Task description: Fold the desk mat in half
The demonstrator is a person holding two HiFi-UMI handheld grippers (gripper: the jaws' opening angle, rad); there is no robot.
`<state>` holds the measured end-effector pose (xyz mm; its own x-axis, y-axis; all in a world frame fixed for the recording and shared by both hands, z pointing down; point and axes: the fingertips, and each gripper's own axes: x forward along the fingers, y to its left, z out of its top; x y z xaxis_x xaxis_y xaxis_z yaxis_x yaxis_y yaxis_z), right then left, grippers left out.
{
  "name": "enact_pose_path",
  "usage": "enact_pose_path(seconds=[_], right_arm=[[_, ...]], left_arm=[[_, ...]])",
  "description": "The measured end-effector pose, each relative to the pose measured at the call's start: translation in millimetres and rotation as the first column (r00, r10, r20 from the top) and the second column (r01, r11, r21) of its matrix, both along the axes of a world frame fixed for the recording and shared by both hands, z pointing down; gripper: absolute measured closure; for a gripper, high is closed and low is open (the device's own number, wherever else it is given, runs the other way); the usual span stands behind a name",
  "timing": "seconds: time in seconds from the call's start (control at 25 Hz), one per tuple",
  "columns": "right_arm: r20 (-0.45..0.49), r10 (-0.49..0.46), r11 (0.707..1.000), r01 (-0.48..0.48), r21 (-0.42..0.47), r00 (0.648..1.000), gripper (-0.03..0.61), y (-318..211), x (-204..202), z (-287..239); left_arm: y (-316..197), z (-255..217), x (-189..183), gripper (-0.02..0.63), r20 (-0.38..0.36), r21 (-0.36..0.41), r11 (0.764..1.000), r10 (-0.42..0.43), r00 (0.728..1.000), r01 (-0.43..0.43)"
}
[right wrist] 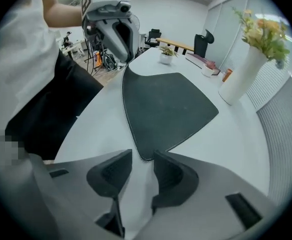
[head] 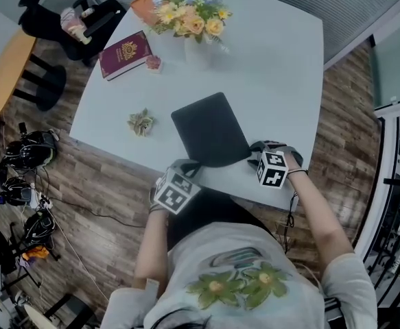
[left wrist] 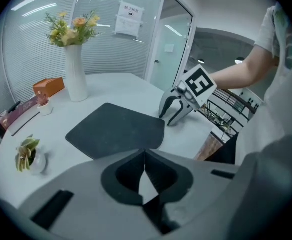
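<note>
Far ahead of the left gripper [left wrist: 144,156] fingers, a vase [left wrist: 75,76] holds flowers [left wrist: 70,26]. Nearer, to their left, a small pot [left wrist: 38,163] carries a plant [left wrist: 25,149]. These fingers are pressed together and hold nothing. The right gripper [right wrist: 143,156] fingers stand partly apart. The mat [right wrist: 166,109] lies flat on the tabletop [right wrist: 236,149], its near corner between their tips, not clamped. A book [head: 124,55] lies beyond the pot.
</note>
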<state>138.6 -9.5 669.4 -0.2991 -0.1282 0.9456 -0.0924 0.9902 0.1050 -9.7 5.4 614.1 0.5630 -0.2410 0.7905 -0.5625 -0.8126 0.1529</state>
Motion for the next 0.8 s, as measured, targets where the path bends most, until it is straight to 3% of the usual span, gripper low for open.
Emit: enact_pose_path(seconds=[0.12, 0.32, 0.48, 0.8], right_arm=[[-0.042, -0.062, 0.998, 0.062, -0.001, 0.997, 0.443, 3, -2, 4], [-0.089, -0.099, 0.995, 0.097, -0.029, 0.991, 0.532, 2, -5, 7], [-0.053, -0.050, 0.997, 0.046, -0.069, 0.997, 0.563, 8, -10, 2], [0.083, 0.089, 0.995, -0.085, -0.046, 0.993, 0.563, 8, -19, -26]], left_arm=[[-6, -5, -4, 0.604, -0.006, 0.009, 1.000, -0.010, 1.000, 0.010], [-12, -8, -12, 0.604, -0.002, 0.006, 1.000, -0.006, 1.000, 0.006], [-14, -8, -15, 0.604, -0.008, 0.012, 1.000, -0.002, 1.000, 0.002], [-27, -32, -22, 0.604, -0.047, 0.052, 0.999, -0.011, 0.999, 0.013]])
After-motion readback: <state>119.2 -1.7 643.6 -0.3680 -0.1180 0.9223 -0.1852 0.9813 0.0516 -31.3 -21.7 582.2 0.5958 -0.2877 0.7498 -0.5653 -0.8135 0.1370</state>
